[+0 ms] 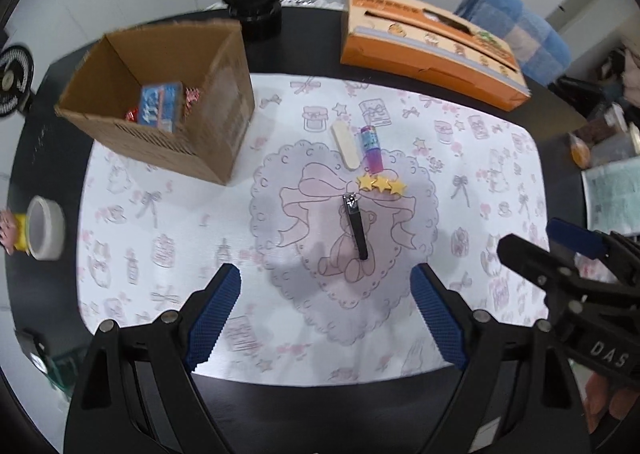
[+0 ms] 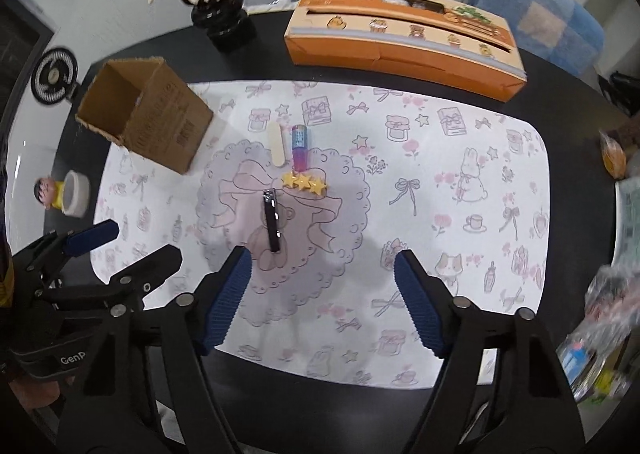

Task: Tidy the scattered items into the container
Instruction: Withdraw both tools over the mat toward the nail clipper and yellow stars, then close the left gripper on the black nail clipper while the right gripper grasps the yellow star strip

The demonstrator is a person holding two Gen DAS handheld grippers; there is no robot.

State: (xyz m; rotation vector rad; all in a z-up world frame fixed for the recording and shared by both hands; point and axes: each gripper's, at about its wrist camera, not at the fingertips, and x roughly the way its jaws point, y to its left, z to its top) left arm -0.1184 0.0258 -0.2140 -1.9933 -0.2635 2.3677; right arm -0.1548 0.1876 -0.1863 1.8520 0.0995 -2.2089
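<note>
Left gripper (image 1: 326, 318) hung spread over the mat's near edge, holding nothing; right gripper (image 2: 322, 298) was likewise spread and empty, just beside it. Box (image 1: 160, 102) sat at the mat's (image 1: 480, 182) far-left corner, already holding a blue packet (image 1: 160, 104) and some small red bits I couldn't identify. Four items lay out mid-mat: clipper (image 1: 356, 226) nearest the grippers, star clip (image 1: 381, 184) just past its head, tube (image 1: 371, 148) and nail file (image 1: 346, 144) side by side beyond that, toward the far edge. Risks, as I judged them: clipper and file were thin and flat on the mat, so the fingers could skid over them or bunch the mat instead of pinching. Tube was round and likely to roll off if nudged. Star clip nearly touched both tube and clipper, so a wide grab there could knock a neighbour. Grippers sat close together and could clash if both reached in.
</note>
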